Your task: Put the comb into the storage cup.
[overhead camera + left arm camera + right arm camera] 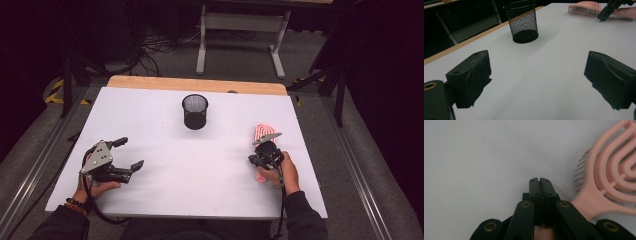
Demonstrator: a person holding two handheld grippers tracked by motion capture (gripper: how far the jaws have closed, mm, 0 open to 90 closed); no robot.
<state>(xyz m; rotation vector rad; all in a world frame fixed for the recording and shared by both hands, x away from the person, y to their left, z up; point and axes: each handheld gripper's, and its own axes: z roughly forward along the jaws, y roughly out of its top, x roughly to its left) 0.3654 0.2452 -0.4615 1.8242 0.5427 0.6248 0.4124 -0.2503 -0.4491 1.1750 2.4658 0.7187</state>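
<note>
While the pink hairbrush [614, 172] lies flat on the white desk [165, 150], just to the right of the right gripper [540, 180] and beside its closed jaws, nothing has yet been lifted: those jaws are pressed pad to pad with nothing between them, and by the look of things the brush has still to be grasped and carried, most likely to the black mesh cup [195, 111] standing upright and empty well ahead. Seen close, the brush is smooth moulded plastic, its head an openwork of curved concentric ribs with thin bristles fringing the edge, narrowing to a rounded handle that runs in beneath the gripper's right-hand linkage. From the left gripper [537, 75], whose blocky, rough-edged black jaws stand wide apart over bare desk, the cup sits ahead and slightly left, a round wire-mesh cylinder with a solid base, and the brush lies far off to the right. A pale wooden strip [197, 84] edges the desk's far side, matte and unmarked
</note>
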